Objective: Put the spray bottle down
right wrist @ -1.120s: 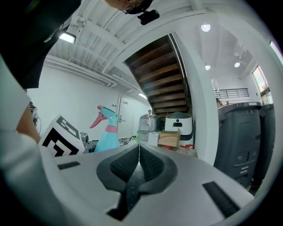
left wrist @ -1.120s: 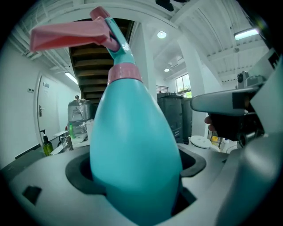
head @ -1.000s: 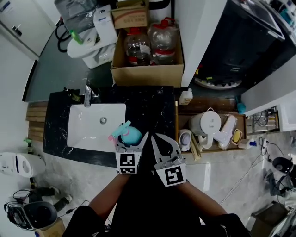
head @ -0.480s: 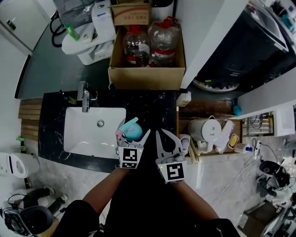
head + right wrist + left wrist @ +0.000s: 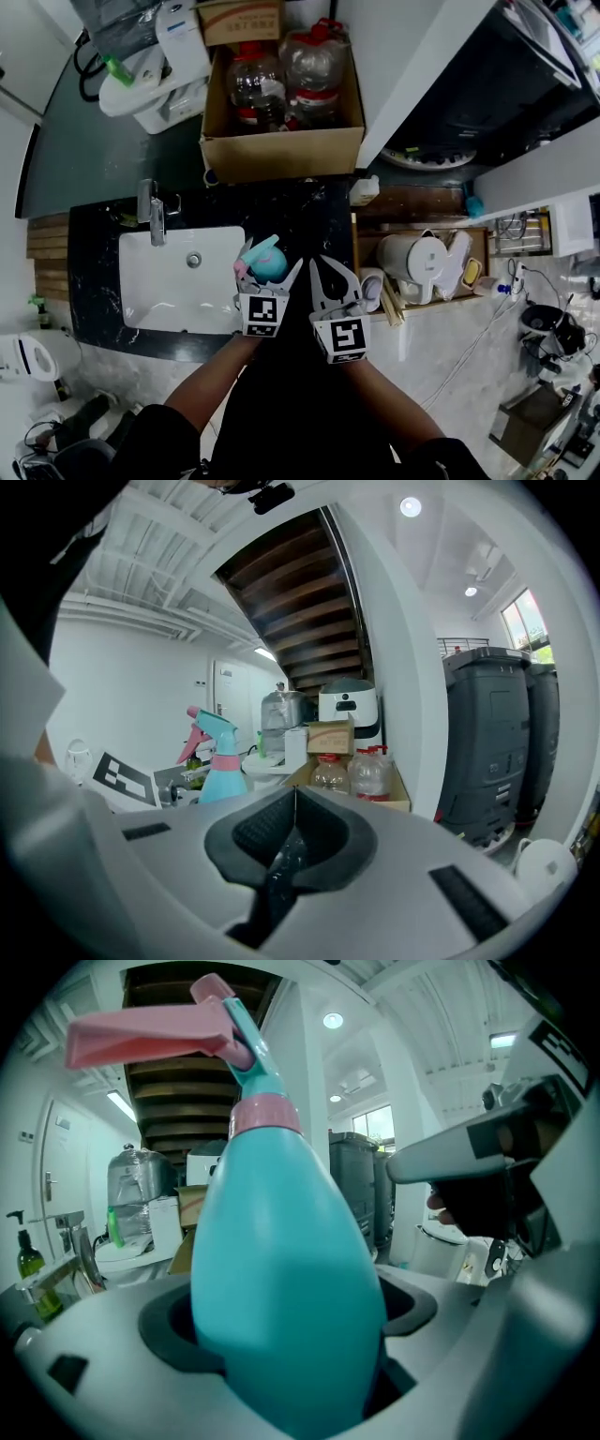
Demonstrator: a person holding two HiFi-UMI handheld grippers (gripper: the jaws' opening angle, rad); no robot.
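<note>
A teal spray bottle (image 5: 266, 263) with a pink trigger and collar stands upright between the jaws of my left gripper (image 5: 268, 276), which is shut on its body. It hangs over the black marble counter (image 5: 317, 217), just right of the white sink (image 5: 173, 286). In the left gripper view the spray bottle (image 5: 281, 1260) fills the middle, both pads pressed on its sides. My right gripper (image 5: 332, 279) is beside it on the right, shut with nothing in it; its pads meet in the right gripper view (image 5: 292, 825), where the spray bottle (image 5: 217, 766) shows at the left.
A faucet (image 5: 150, 211) stands at the sink's far side. Behind the counter on the floor is a cardboard box (image 5: 281, 141) with large water bottles. To the right a wooden shelf holds a white kettle (image 5: 417, 258) and small items. A white pillar (image 5: 412, 66) rises right of the box.
Both grippers have moved forward and down towards the counter, the left one still carrying the spray bottle. The right gripper has rolled somewhat. Neither jaw opening has changed.
</note>
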